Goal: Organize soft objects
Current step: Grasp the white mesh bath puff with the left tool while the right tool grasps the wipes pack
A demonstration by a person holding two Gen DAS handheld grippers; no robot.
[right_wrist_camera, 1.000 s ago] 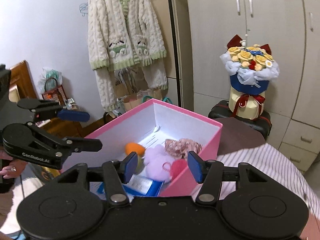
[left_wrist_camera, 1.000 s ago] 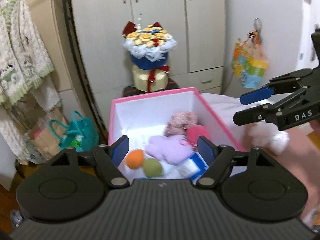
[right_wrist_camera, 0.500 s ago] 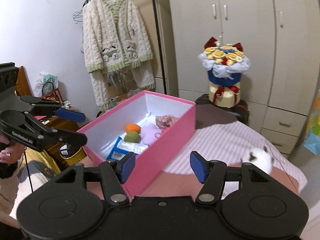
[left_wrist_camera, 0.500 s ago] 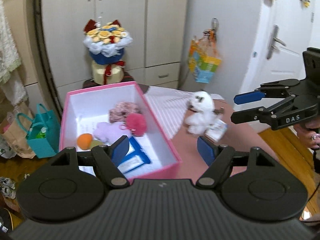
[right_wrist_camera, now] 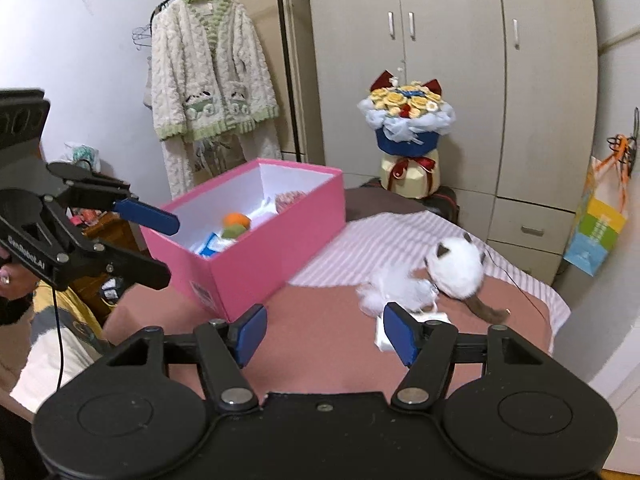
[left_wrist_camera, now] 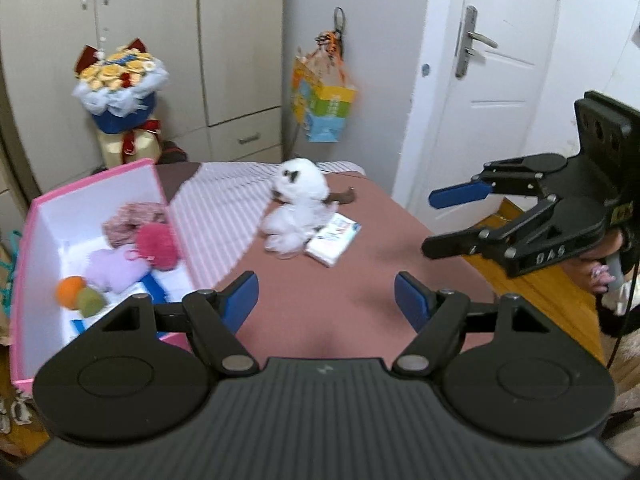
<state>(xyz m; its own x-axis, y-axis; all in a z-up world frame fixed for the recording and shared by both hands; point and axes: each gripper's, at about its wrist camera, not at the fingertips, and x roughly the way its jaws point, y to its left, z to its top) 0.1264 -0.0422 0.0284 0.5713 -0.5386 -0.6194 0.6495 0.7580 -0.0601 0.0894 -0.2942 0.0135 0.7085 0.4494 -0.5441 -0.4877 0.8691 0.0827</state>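
A pink box stands at the left of the bed and holds a lilac plush, a red pompom, an orange ball and a green ball. A white plush cat lies further right, with a white tissue pack against it. My left gripper is open over the bare cover, well short of the cat. My right gripper hovers before the cat, jaws opening, nothing between them. Each gripper shows in the other's view, right gripper, left gripper.
The bed has a brown cover with a striped sheet at the far end. A flower bouquet stands beyond the bed by wardrobes. A knitted cardigan hangs at left; a colourful bag hangs by the door.
Both views have swung from the pink box toward the right, bringing the white plush cat and tissue pack into sight. The right gripper's jaws have widened slightly.
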